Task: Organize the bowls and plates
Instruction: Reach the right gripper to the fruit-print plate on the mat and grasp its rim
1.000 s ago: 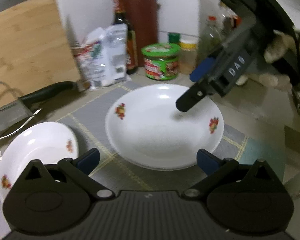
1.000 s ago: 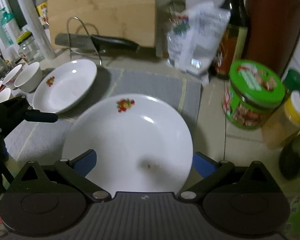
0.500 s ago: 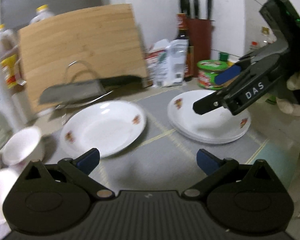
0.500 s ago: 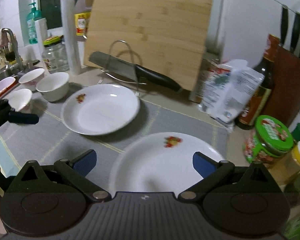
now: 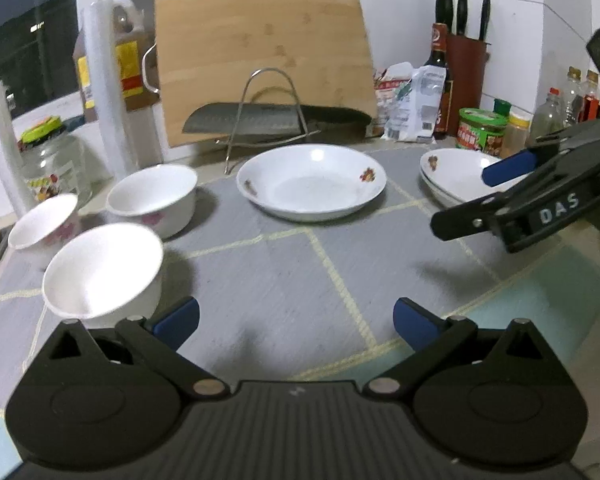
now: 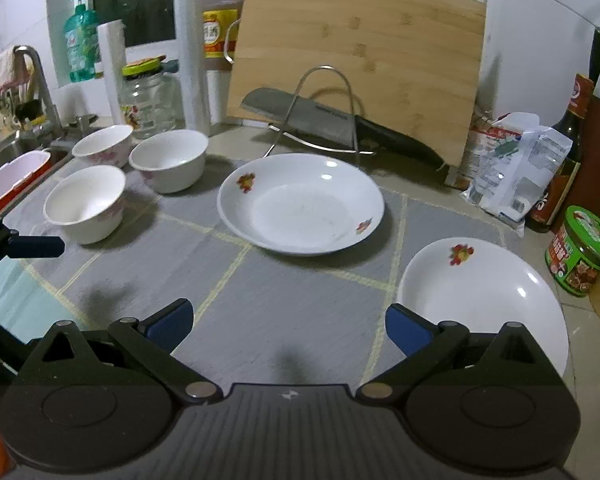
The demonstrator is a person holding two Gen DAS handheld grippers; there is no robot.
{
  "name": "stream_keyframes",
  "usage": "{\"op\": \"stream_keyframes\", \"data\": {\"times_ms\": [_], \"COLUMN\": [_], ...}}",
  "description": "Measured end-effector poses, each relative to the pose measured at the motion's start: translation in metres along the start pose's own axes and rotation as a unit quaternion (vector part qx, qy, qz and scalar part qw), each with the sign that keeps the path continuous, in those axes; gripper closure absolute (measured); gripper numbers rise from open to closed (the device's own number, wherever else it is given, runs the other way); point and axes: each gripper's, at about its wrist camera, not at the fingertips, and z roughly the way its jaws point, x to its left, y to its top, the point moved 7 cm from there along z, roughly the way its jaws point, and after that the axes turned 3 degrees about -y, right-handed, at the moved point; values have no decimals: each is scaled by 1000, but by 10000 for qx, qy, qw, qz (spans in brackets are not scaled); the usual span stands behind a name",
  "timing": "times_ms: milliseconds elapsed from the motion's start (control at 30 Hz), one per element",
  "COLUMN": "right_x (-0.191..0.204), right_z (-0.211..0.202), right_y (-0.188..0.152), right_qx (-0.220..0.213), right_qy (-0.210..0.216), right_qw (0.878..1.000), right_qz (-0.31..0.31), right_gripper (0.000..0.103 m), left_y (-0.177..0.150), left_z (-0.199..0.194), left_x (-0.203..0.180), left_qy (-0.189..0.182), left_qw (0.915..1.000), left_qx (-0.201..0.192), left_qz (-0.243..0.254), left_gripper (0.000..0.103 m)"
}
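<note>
Both grippers have drawn back from the stacked plates (image 6: 480, 300) since a second ago, so that the whole mat (image 5: 280, 280) now shows in each view. Left gripper (image 5: 296, 320): jaws spread wide and empty, hovering over the near part of the mat, with the nearest bowl (image 5: 100, 272) just beside its left finger. Right gripper (image 6: 288, 324): jaws likewise spread and empty, over the near middle of the mat; in the left wrist view it enters from the right, above the near edge of the stack. Stacked plates: at the right of the mat, near the green-lidded jar (image 6: 584, 250). Single plate (image 6: 300, 204): alone at the far middle of the mat, in front of the wire rack (image 6: 324, 112) that holds a cleaver (image 6: 312, 114), with the cutting board (image 6: 356, 64) propped behind. Three bowls: grouped at the far left, the other two (image 6: 168, 160) (image 6: 102, 144) behind the nearest.
</note>
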Motion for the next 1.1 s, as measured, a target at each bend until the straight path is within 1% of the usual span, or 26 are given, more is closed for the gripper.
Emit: {"op": "stream_keyframes", "data": {"times_ms": [200,400,467,667,767,867,1100], "right_x": [0,-17,-26,-53,-64,-71,-84], "right_z": [4,28,36,59,68,79,106], "right_y": [2,15,21,38,49,58,68], "right_qx": [72,118,111,139,141,188,412], "right_qy": [28,227,258,559,777,1045,1242], "right_qw": [10000,9996,9995,9979,9962,9937,9912], "right_qz": [-14,-75,-118,-298,-354,-345,-185], "right_gripper": [0,0,0,0,0,0,0], "left_y": [-5,5,9,19,21,22,25], "left_z": [7,28,35,67,83,94,114], "left_x": [2,0,-1,-9,-12,-16,-20], "left_qy": [-31,126,205,398,459,572,496], "left_qw": [9999,9990,9990,9979,9970,9961,9956], "left_qx": [23,87,95,334,468,570,719], "left_qz": [-151,-417,-395,-384,-418,-351,-340], "left_gripper": [0,0,0,0,0,0,0]}}
